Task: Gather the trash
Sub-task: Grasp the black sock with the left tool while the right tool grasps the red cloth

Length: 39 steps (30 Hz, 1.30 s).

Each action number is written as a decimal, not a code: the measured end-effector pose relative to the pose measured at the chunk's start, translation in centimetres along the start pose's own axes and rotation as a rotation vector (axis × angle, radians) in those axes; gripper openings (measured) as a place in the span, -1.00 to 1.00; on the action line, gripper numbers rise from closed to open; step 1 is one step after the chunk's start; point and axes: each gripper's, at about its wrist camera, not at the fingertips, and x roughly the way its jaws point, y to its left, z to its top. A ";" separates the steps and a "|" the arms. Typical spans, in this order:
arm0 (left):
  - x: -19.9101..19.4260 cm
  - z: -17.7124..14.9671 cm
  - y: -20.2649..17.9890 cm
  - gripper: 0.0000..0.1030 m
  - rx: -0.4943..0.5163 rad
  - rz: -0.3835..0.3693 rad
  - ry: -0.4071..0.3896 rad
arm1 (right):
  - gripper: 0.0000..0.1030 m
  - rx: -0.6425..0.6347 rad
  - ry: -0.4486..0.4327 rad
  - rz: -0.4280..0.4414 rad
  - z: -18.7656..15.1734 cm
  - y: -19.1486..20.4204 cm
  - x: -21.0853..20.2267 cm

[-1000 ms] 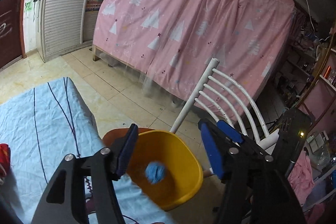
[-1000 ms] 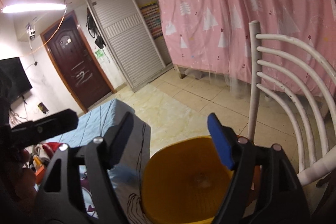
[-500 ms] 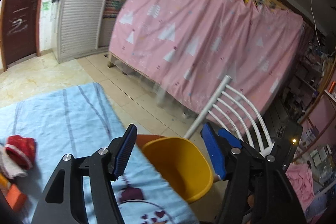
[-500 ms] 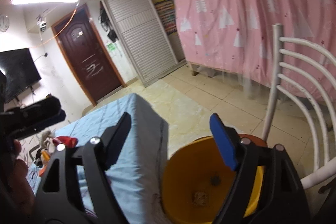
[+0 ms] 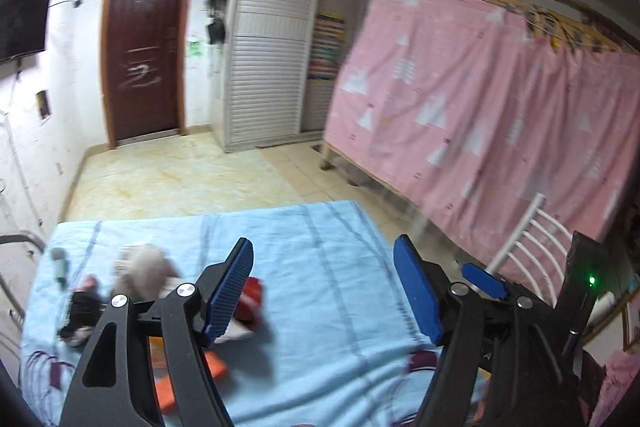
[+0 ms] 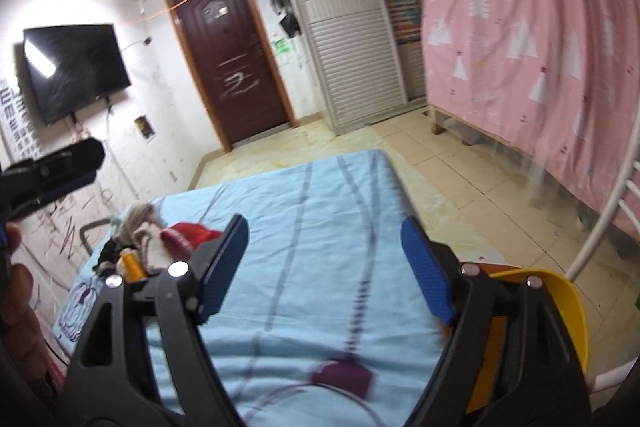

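My left gripper (image 5: 324,291) is open and empty above the light blue cloth (image 5: 320,267) on the table. Behind its left finger lies a pile of items: a red and white piece (image 5: 250,301), a beige fuzzy lump (image 5: 140,271), a dark bundle (image 5: 82,311) and an orange object (image 5: 212,367). My right gripper (image 6: 326,267) is open and empty over the same cloth (image 6: 312,211). The pile (image 6: 160,243) lies to its left, with a red piece (image 6: 188,233) and an orange spool (image 6: 132,265). The yellow bin (image 6: 568,311) sits at the table's right edge.
A white chair (image 5: 532,247) stands right of the table, before a pink curtained bunk bed (image 5: 480,115). A dark door (image 6: 232,59), a white shuttered wardrobe (image 6: 352,39) and a wall TV (image 6: 76,67) are at the far side. My other gripper (image 6: 48,179) shows at the left.
Both grippers swung left, away from the yellow bin and toward the pile on the table. A second ago a blue ball was dropping into the bin; now the bin is nearly out of view.
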 end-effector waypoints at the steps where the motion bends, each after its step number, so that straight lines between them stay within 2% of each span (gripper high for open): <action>1: -0.2 0.1 0.9 0.26 -0.009 0.017 -0.003 | 0.47 -0.007 0.005 0.006 0.1 0.4 0.3; 12: -1.7 0.2 11.4 0.34 -0.096 0.166 -0.003 | 0.47 -0.072 0.101 0.095 0.2 6.5 4.8; 18: -1.5 -0.8 17.0 0.36 -0.143 0.241 0.024 | 0.47 -0.099 0.161 0.152 -0.1 9.5 7.3; 25: -0.2 -2.3 21.8 0.37 -0.202 0.287 0.082 | 0.47 -0.101 0.214 0.177 -0.2 11.4 9.8; 30: 1.3 -4.2 23.7 0.37 -0.226 0.304 0.141 | 0.47 -0.116 0.244 0.180 -0.6 12.6 11.3; 34: 3.5 -5.6 24.2 0.37 -0.185 0.312 0.212 | 0.47 -0.133 0.272 0.180 -1.0 13.6 12.7; 39: 5.2 -7.1 24.6 0.37 -0.162 0.333 0.253 | 0.47 -0.142 0.310 0.178 -1.1 13.9 14.2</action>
